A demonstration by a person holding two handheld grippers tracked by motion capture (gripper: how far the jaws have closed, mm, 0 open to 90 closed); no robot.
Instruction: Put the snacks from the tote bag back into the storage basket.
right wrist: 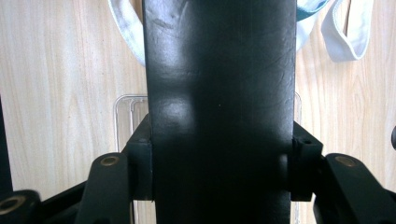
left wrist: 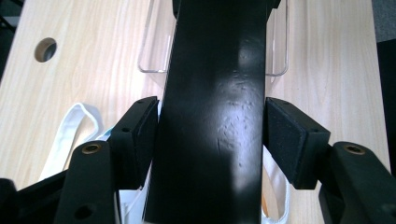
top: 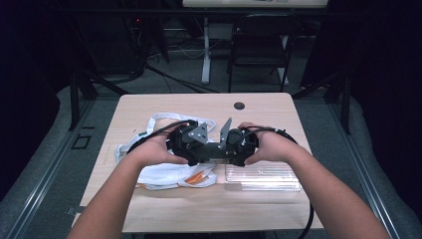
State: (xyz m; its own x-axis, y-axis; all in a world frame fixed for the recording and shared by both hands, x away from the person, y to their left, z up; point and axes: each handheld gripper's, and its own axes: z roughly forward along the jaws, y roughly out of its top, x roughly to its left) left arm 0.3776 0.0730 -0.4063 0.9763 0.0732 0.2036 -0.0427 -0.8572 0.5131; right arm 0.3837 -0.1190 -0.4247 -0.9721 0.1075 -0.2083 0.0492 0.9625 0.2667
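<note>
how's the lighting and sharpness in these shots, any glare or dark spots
High view: table lit, surroundings nearly black, glare on the clear tray, slightly soft overall. Left gripper view: black bar has a bright sheen down its middle; wood behind is sharp. Right gripper view: the bar goes dark toward the bottom, with soft reflections higher up.

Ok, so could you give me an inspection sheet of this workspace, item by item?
Surface: pale wooden table, round hole near its far edge.
Job's things: black bar between both tools.
Clutter: white bag with something orange inside; clear tray.
Tools: right tool clamped on the bar; left tool has its pads at the bar's sides, grip unclear.
Cables: black cable trails from each tool.
Surroundings: dark chair, white desk leg, grey floor.
</note>
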